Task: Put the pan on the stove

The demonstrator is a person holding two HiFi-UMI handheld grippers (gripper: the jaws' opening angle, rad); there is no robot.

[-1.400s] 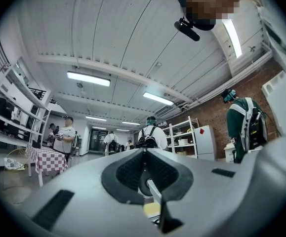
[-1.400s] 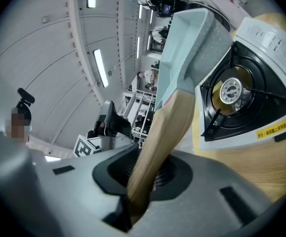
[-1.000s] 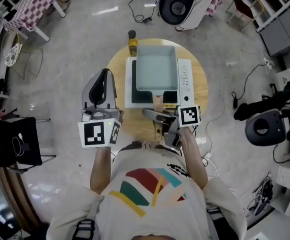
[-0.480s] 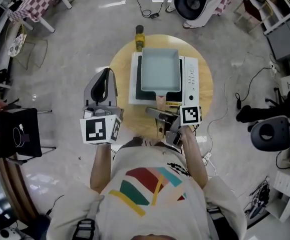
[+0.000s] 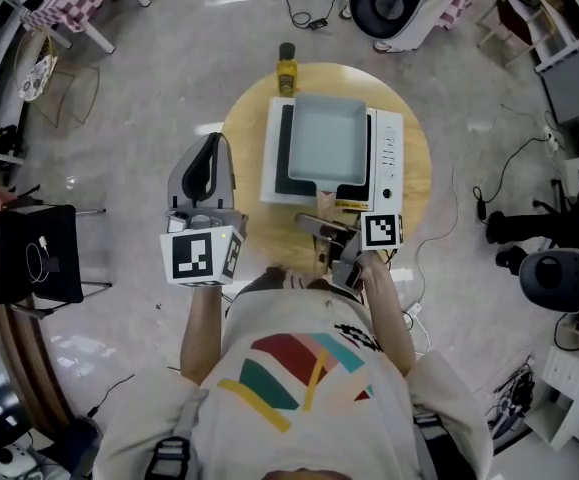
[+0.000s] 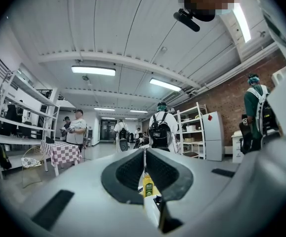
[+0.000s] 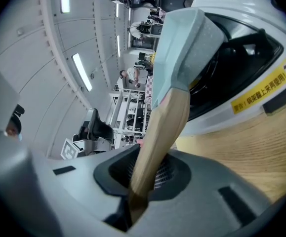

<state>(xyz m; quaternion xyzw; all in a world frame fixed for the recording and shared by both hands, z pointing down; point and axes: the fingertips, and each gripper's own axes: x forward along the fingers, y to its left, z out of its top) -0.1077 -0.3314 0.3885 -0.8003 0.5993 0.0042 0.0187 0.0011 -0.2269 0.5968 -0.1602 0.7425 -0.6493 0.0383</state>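
A pale green square pan (image 5: 327, 140) sits on the white induction stove (image 5: 390, 158) on the round wooden table (image 5: 249, 133). Its wooden handle (image 5: 325, 201) points toward me. My right gripper (image 5: 321, 230) is at the handle's near end, and its jaws are closing with the handle (image 7: 160, 137) between the pads and touching them. In the right gripper view the pan (image 7: 184, 33) lies over the stove's dark cooking zone (image 7: 241, 53). My left gripper (image 5: 202, 168) hovers left of the table edge, shut and empty (image 6: 144, 157).
A yellow bottle (image 5: 287, 68) stands on the table's far edge, behind the stove. A black chair (image 5: 24, 268) is at the left, and cables and black equipment (image 5: 539, 268) lie on the floor at the right. People stand far off in the left gripper view.
The head view has drifted, so the table sits slightly higher and to the right. Both grippers keep their places, and the pan stays on the stove.
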